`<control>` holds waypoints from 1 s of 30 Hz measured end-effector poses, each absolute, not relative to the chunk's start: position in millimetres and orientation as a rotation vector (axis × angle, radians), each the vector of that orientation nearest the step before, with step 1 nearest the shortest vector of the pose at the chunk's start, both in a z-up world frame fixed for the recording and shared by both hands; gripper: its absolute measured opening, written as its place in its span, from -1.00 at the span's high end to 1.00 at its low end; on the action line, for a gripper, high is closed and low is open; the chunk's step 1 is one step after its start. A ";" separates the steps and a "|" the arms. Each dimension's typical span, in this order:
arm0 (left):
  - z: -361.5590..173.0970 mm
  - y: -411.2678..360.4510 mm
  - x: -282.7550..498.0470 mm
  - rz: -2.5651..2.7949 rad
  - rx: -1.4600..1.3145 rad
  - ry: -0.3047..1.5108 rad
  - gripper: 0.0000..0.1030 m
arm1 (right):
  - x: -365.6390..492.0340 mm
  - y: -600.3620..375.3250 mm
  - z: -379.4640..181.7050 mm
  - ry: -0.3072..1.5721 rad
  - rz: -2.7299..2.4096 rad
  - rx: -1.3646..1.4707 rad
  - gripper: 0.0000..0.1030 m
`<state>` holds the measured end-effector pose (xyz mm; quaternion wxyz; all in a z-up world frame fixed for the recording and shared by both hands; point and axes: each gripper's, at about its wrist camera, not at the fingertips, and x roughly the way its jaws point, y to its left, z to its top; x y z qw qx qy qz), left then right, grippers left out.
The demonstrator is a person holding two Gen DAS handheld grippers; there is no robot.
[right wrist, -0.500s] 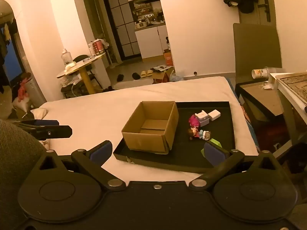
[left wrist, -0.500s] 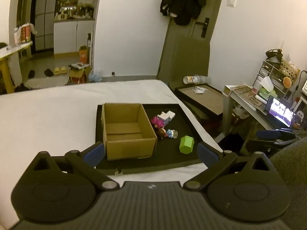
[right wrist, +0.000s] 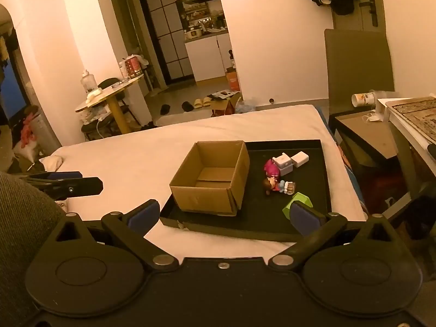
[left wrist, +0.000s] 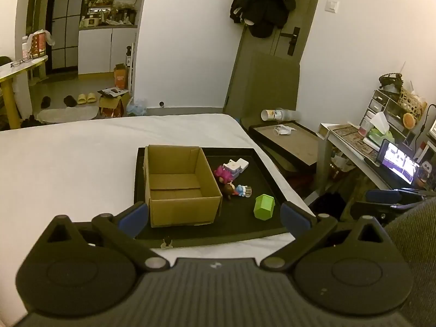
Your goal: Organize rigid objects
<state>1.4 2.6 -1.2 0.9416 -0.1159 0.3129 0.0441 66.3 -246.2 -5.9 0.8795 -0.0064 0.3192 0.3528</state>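
Note:
An empty cardboard box (left wrist: 179, 185) (right wrist: 212, 177) stands on the left of a black tray (left wrist: 245, 226) (right wrist: 318, 185) on a white bed. Right of the box lie small toys: a green block (left wrist: 263, 206) (right wrist: 297, 200), a little doll (left wrist: 235, 189) (right wrist: 276, 185), a pink figure (left wrist: 222, 173) (right wrist: 271, 168) and white blocks (left wrist: 235, 165) (right wrist: 290, 160). My left gripper (left wrist: 214, 215) hangs open in front of the tray's near edge, holding nothing. In the right wrist view my right gripper (right wrist: 226, 215) is open too, its right finger covering part of the green block.
The white bed (left wrist: 68, 158) spreads left of the tray. Right of the bed stand a low dark table (left wrist: 288, 141) and a cluttered desk (left wrist: 381, 136) with a lit screen. A door with hanging coats (left wrist: 261, 2) is behind. Each view shows the other gripper at its edge.

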 end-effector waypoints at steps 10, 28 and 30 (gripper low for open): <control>-1.7 -3.2 -0.5 0.092 -0.228 0.639 -0.99 | 63.6 -248.0 -6.1 0.678 0.699 -0.011 -1.00; -2.7 -10.8 5.0 0.086 -0.222 0.639 -0.99 | 65.6 -252.7 -6.9 0.677 0.674 -0.016 -0.99; -2.6 -10.8 4.8 0.084 -0.222 0.640 -0.99 | 65.4 -252.9 -6.9 0.675 0.674 -0.019 -0.99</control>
